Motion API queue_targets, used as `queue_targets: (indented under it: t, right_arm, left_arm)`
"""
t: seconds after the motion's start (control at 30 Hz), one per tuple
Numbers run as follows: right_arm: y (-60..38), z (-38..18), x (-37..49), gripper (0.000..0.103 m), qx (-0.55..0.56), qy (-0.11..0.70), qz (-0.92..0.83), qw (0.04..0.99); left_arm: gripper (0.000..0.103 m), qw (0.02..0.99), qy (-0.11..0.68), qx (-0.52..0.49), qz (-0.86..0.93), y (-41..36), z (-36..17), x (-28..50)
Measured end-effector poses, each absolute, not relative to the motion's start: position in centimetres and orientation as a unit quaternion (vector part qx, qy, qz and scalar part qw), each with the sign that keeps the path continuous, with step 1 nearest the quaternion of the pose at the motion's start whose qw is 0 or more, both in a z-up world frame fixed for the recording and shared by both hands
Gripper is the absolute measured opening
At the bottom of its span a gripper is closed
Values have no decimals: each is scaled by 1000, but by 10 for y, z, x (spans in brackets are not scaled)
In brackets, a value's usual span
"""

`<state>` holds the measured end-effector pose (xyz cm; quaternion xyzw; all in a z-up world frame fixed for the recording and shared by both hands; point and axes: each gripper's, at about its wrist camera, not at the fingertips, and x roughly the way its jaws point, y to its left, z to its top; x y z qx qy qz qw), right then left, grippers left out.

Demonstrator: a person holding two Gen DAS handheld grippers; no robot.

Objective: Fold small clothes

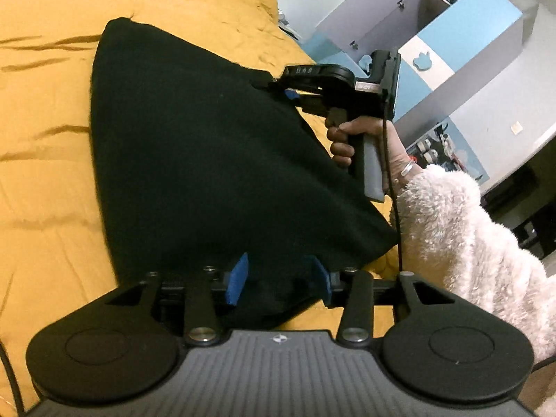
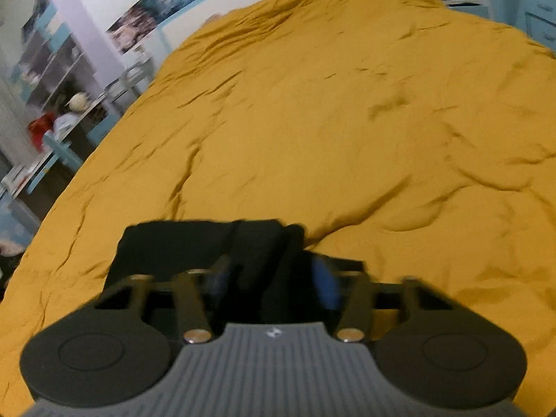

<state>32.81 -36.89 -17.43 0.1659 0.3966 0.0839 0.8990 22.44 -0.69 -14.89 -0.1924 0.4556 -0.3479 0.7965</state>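
A black garment point(image 1: 194, 160) is held up over a mustard-yellow bedspread point(image 1: 52, 139). My left gripper point(image 1: 278, 279) is shut on its near edge, cloth bunched between the blue pads point(image 1: 238, 278). My right gripper point(image 1: 278, 92) shows in the left wrist view at the garment's far right edge, held by a hand in a fluffy white sleeve point(image 1: 469, 243), and grips the cloth there. In the right wrist view, the right gripper point(image 2: 274, 281) has black cloth point(image 2: 194, 246) between its blue pads point(image 2: 325, 278), above the bedspread point(image 2: 347, 121).
The bed edge runs along the right in the left wrist view, with blue and white cabinets point(image 1: 451, 34) beyond. In the right wrist view, shelves with clutter point(image 2: 59, 104) stand left of the bed. A black cable point(image 1: 394, 180) hangs from the right gripper.
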Motion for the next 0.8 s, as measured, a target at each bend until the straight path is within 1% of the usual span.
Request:
queue_targets:
  t: [0.07, 0.1, 0.13, 0.17, 0.3, 0.33, 0.4, 0.43, 0.47, 0.5, 0.63, 0.67, 0.7, 0.8]
  right_arm:
    - [-364, -164, 324, 10, 153, 389, 79, 905]
    - [-362, -155, 319, 10, 142, 372, 78, 914]
    - [-362, -149, 316, 9, 139, 360, 72, 920]
    - [-363, -149, 316, 9, 143, 359, 65, 920]
    - [-371, -191, 334, 9, 158, 412, 43, 897]
    - [-375, -198, 334, 10, 168, 414, 44, 893]
    - [-382, -198, 332, 12, 196, 406, 49, 891]
    - [-386, -193, 329, 21, 211, 398, 48, 891]
    - [-392, -185, 321, 26, 221, 387, 48, 894]
    - [-397, -173, 308, 30, 228, 370, 50, 899]
    - [-408, -125, 219, 31, 227, 324, 81, 915]
    - [-409, -117, 193, 33, 221, 319, 80, 918]
    - [-409, -113, 167, 36, 214, 320, 75, 920]
    - [-408, -115, 103, 38, 211, 330, 68, 917]
  left_arm:
    - [55, 796, 457, -192, -348, -6, -147, 219]
    - [57, 796, 455, -191, -349, -6, -144, 219]
    - [62, 797, 452, -188, -354, -6, -142, 218]
    - [63, 797, 449, -184, -359, -8, -142, 219]
    - [65, 799, 449, -167, -363, -15, -150, 221]
    - [65, 797, 452, -165, -364, -15, -153, 222]
    - [65, 793, 459, -172, -362, -15, -157, 226]
    - [65, 790, 461, -178, -362, -14, -157, 227]
    - [65, 789, 461, -181, -363, -12, -158, 228]
    - [65, 788, 461, -183, -363, -11, -158, 229]
    - [65, 789, 456, -204, -357, -3, -149, 226]
    - [65, 793, 451, -210, -352, 3, -146, 224]
    - [65, 797, 447, -215, -345, 7, -143, 221]
    - [65, 804, 437, -227, -332, 19, -138, 213]
